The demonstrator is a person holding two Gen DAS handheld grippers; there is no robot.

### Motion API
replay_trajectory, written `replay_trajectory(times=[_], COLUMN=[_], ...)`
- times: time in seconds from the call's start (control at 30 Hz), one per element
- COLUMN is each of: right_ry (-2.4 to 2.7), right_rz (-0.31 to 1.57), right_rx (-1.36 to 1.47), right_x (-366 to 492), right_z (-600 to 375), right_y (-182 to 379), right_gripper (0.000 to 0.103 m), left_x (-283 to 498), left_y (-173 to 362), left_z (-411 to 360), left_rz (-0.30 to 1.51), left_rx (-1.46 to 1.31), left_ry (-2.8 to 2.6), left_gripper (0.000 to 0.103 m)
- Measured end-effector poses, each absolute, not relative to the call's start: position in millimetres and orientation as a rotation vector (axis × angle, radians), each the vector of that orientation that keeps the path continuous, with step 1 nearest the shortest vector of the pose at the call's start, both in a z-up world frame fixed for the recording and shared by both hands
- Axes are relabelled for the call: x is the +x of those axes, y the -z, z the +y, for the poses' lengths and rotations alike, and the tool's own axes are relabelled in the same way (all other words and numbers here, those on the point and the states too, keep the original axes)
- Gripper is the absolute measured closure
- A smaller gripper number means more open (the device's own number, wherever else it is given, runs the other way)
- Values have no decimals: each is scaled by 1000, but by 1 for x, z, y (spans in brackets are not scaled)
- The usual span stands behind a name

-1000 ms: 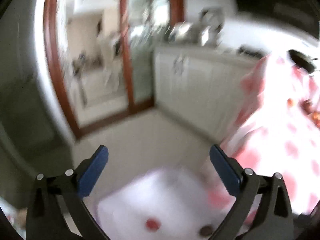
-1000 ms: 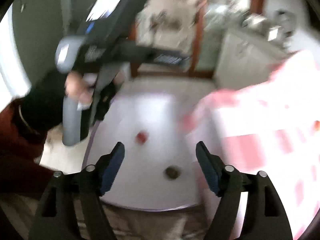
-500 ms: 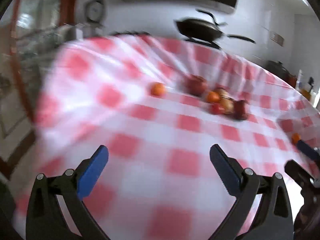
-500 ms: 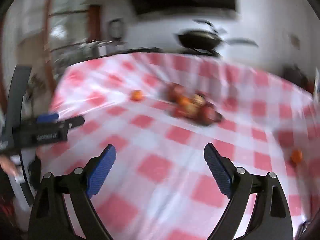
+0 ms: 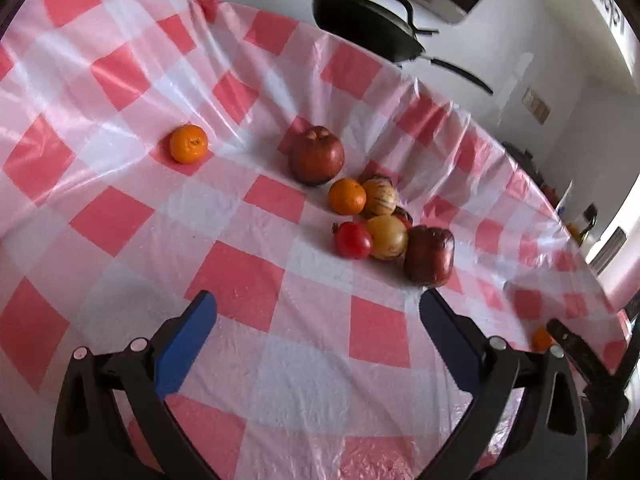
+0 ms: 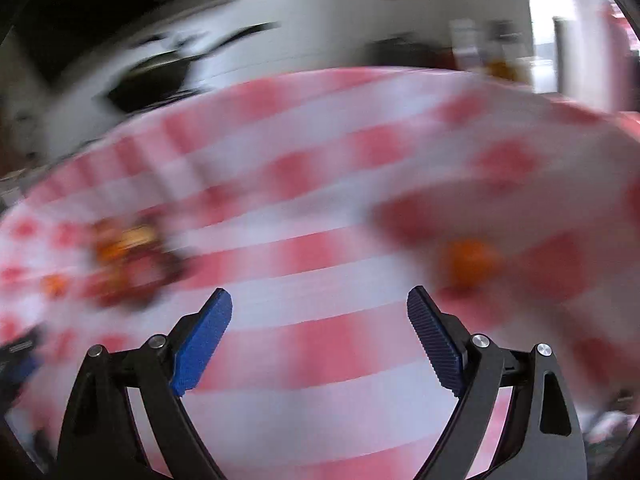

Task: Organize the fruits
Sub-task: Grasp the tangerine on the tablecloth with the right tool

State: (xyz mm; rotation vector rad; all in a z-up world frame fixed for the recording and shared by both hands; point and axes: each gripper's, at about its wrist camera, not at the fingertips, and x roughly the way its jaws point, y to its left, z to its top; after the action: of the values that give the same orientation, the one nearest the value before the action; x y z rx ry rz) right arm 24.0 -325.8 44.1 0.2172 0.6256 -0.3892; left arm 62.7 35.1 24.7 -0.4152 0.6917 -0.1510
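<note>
Both claws, left claw (image 5: pixel 316 312) and right claw (image 6: pixel 319 308), spread wide, gripping nothing. Best to slow down, centre on the lone round orange mandarin (image 6: pixel 468 266) at two o'clock on the red-and-white checked plastic tabletop (image 6: pixel 320 400), then close gently. Main pile of mixed round fruit (image 5: pixel 372 216) sitting at twelve o'clock of the left claw.

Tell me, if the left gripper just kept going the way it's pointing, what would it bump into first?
Probably the tablecloth: the left gripper, open and empty, angles down at bare cloth. Beyond that lies the fruit cluster, the tomato nearest, though depth is hard to judge in this view.
</note>
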Motion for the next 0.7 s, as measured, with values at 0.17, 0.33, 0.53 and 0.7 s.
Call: replay_trajectory(times=[0.17,0.33,0.53,0.7], right_ry=[561,601,581,548], right_rz=[740,765,848,867], right_rx=[322,336,368,369], right_x=[33,53,68,71], right_z=[-380,-403,-420,-423], right_y=[-12,-6,7,13], right_gripper=[22,35,39,39], left_x=[57,54,54,56], left_y=[-24,-25,-24,-22], left_z=[36,28,27,26], left_rz=[714,725,741,758], left_rx=[-434,-399,-400,-404], left_ry=[174,204,211,211], left_gripper=[2,2,2,2])
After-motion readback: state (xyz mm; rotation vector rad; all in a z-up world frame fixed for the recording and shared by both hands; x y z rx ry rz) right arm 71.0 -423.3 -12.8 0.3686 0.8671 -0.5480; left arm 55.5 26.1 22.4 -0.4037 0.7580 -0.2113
